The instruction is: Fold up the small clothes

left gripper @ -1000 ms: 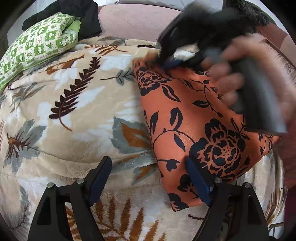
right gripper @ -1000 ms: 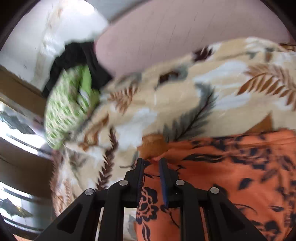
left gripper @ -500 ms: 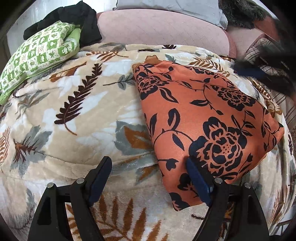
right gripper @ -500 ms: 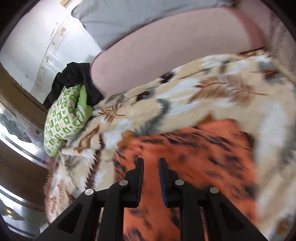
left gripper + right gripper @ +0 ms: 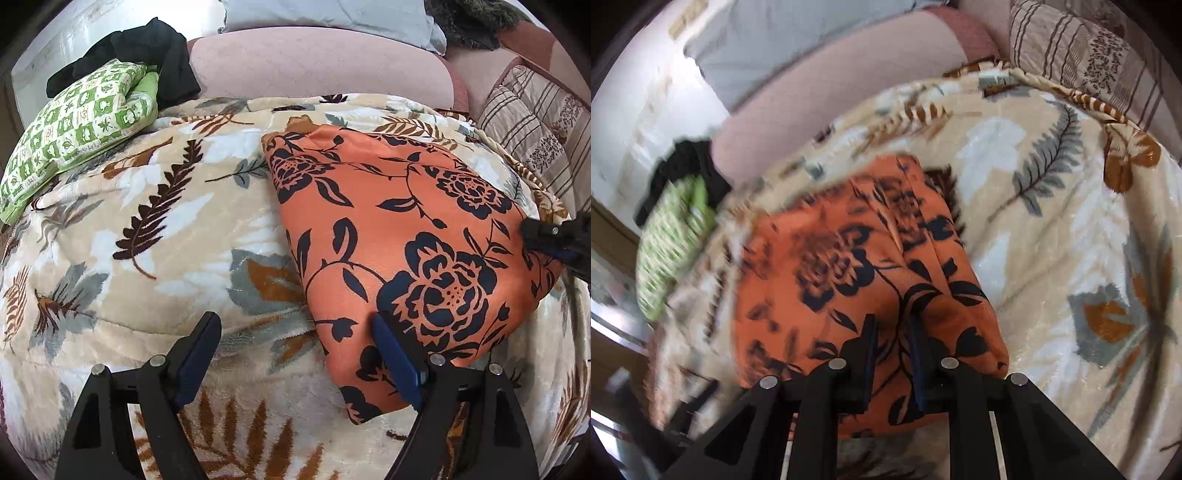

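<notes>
Left fingers (image 5: 393, 360) spread wide, right fingers (image 5: 918, 354) nearly closed over orange floral cloth (image 5: 399, 236), empty, green checked pillow (image 5: 77, 125) well apart

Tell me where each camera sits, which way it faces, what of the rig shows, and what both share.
Left wrist: sits on the left gripper, looking down along its wide-open fingers at the blanket and orange cloth; the right gripper's tip shows at the right edge.
Right wrist: sits on the right gripper, its fingers nearly together, looking down over the cloth from the opposite side; the picture is partly blurred.
Shared: cloth, blanket, green pillow, striped pillow.
</notes>
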A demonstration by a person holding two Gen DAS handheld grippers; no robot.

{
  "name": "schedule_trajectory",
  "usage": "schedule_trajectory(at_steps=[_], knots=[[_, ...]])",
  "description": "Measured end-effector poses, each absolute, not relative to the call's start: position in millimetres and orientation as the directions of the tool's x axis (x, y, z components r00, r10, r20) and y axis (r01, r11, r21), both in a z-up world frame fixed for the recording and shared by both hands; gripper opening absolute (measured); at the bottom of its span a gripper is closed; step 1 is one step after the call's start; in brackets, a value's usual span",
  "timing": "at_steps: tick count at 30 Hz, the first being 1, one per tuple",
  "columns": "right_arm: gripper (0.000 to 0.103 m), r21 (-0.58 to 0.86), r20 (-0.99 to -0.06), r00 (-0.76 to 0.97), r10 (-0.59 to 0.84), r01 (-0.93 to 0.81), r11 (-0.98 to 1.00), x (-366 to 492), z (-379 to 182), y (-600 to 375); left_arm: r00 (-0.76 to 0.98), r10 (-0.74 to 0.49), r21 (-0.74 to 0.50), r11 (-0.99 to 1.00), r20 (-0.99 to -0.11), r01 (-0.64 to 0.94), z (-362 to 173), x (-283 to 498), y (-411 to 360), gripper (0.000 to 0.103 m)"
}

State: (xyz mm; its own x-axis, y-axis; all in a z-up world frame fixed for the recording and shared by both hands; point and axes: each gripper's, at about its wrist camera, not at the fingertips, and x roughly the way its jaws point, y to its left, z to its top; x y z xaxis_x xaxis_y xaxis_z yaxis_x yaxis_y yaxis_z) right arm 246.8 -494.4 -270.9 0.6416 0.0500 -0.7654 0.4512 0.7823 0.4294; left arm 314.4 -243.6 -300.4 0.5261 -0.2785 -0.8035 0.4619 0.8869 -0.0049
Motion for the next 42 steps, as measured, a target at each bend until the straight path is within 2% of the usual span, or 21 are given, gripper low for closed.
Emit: schedule_trajectory(at_steps=[3, 6, 14, 19, 22, 27, 30, 34, 39, 40, 42], knots=[[0.020, 0.443, -0.753, 0.654, 0.075, 0.419, 0.792, 250.3, -262.9, -488.4, 0.540, -0.269, 0.014, 0.887, -0.798, 0.462, -299.9, 312.0, -246.1, 0.085], [0.020, 0.383, -0.785, 0.616, 0.067, 0.396, 0.834, 261.1, -270.7, -474.9, 0.559, -0.256, 0.042, 0.884, -0.788, 0.465, -299.6, 308.8, -249.2, 0.085], [0.020, 0.435, -0.782, 0.610, 0.126, 0.390, 0.812, 259.0, -282.1, -482.8, 0.587, -0.245, 0.076, 0.881, -0.772, 0.467, -298.7, 306.0, -250.9, 0.085], [0.020, 0.428, -0.743, 0.663, 0.088, 0.370, 0.825, 251.3, -264.2, -479.4, 0.585, -0.245, 0.072, 0.883, -0.773, 0.464, -298.6, 306.3, -251.5, 0.085], [0.020, 0.429, -0.783, 0.610, 0.122, 0.387, 0.816, 259.8, -282.6, -479.7, 0.583, -0.248, 0.069, 0.882, -0.774, 0.467, -299.5, 306.7, -251.4, 0.086], [0.020, 0.414, -0.786, 0.608, 0.117, 0.375, 0.829, 263.3, -287.4, -476.9, 0.577, -0.252, 0.057, 0.885, -0.777, 0.463, -300.4, 307.3, -250.6, 0.086], [0.020, 0.464, -0.768, 0.620, 0.158, 0.370, 0.805, 260.7, -285.2, -484.7, 0.574, -0.253, 0.052, 0.886, -0.779, 0.461, -298.9, 307.4, -249.9, 0.086], [0.020, 0.557, -0.683, 0.706, 0.187, 0.339, 0.758, 249.8, -271.4, -501.1, 0.575, -0.250, 0.056, 0.886, -0.779, 0.461, -294.8, 307.3, -250.0, 0.085], [0.023, 0.601, -0.645, 0.741, 0.189, 0.339, 0.723, 244.9, -270.2, -518.1, 0.608, -0.293, 0.049, 0.875, -0.737, 0.481, -275.6, 301.6, -247.8, 0.085], [0.025, 0.623, -0.630, 0.750, 0.203, 0.333, 0.708, 244.8, -271.9, -522.3, 0.621, -0.290, 0.060, 0.875, -0.728, 0.480, -273.0, 300.0, -248.2, 0.085], [0.037, 0.633, -0.618, 0.759, 0.202, 0.329, 0.701, 244.4, -271.6, -526.2, 0.639, -0.285, 0.082, 0.873, -0.715, 0.481, -270.3, 298.3, -249.7, 0.085]])
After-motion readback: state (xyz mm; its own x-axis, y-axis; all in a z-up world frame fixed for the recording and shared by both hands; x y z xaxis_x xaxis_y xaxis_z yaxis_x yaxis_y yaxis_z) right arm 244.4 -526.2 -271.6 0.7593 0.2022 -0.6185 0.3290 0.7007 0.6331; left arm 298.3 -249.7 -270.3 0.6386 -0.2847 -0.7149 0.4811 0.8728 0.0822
